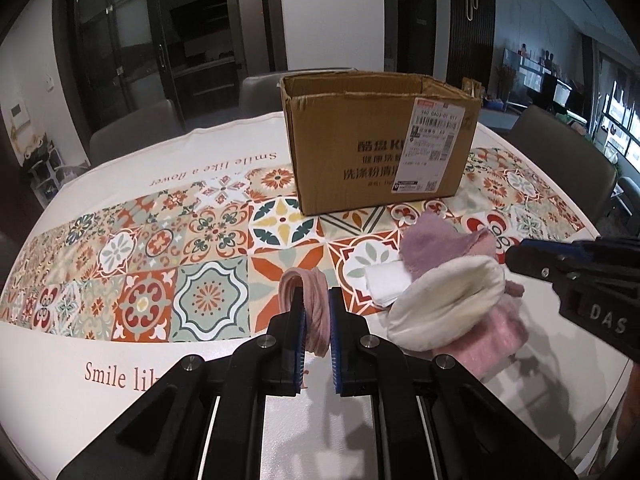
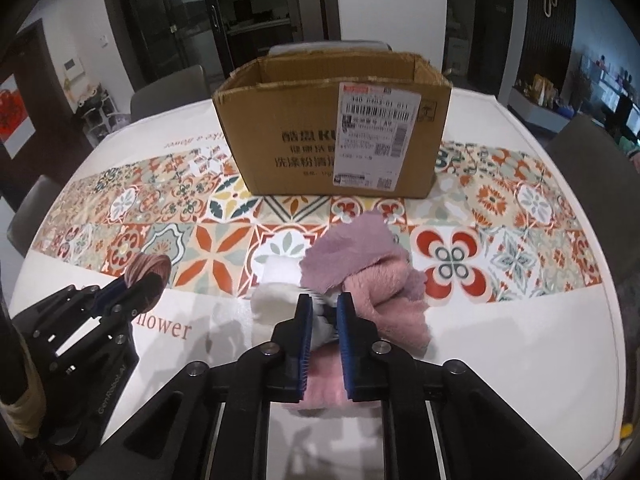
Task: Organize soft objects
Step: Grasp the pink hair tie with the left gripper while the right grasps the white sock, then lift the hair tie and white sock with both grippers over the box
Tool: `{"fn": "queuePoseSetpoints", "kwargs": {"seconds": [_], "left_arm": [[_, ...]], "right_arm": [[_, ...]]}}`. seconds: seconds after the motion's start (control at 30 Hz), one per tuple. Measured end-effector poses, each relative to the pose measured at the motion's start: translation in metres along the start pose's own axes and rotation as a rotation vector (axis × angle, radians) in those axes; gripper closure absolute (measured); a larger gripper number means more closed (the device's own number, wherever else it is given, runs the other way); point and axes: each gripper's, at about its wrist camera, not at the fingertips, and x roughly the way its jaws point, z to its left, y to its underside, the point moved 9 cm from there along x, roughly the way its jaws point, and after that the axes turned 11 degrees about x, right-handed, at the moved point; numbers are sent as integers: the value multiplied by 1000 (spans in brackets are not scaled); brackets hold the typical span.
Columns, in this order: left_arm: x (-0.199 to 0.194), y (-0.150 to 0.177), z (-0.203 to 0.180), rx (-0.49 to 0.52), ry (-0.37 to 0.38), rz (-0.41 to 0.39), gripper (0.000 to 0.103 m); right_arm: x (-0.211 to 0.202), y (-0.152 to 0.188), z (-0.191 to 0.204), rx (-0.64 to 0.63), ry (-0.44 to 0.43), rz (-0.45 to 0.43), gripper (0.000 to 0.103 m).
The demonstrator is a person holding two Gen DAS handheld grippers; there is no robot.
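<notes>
My left gripper (image 1: 316, 300) is shut on a pink ribbed sock (image 1: 316, 316) and holds it just above the tablecloth; it also shows at the left of the right wrist view (image 2: 146, 274). My right gripper (image 2: 324, 304) is closed on a white-and-dark sock (image 2: 326, 320) at the near edge of a pile of soft things: a mauve cloth (image 2: 352, 248), a fluffy pink piece (image 2: 384, 280) and a white roll (image 2: 280, 270). In the left wrist view the pile (image 1: 448, 296) lies at the right, with a cream sock (image 1: 444, 300) on top. An open cardboard box (image 1: 380, 140) stands behind it.
The round table has a patterned tile cloth (image 1: 160, 248) with white borders. Grey chairs (image 1: 128, 136) stand around the far side, and dark cabinets and doors stand behind them. The box also shows in the right wrist view (image 2: 336, 128), straight ahead of the pile.
</notes>
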Motion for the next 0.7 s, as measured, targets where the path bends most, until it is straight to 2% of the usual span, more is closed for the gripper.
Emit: {"fn": "queuePoseSetpoints", "kwargs": {"seconds": [0.17, 0.23, 0.43, 0.7], "left_arm": [[-8, -3, -1, -2, -12, -13, 91], [-9, -3, -2, -9, -12, -14, 91], [-10, 1, 7, -35, -28, -2, 91], [-8, 8, 12, -51, -34, 17, 91]], "right_arm": [[7, 4, -7, 38, -30, 52, 90], [2, 2, -6, 53, -51, 38, 89], [0, 2, 11, -23, -72, 32, 86], [20, 7, 10, -37, -34, 88, 85]]}}
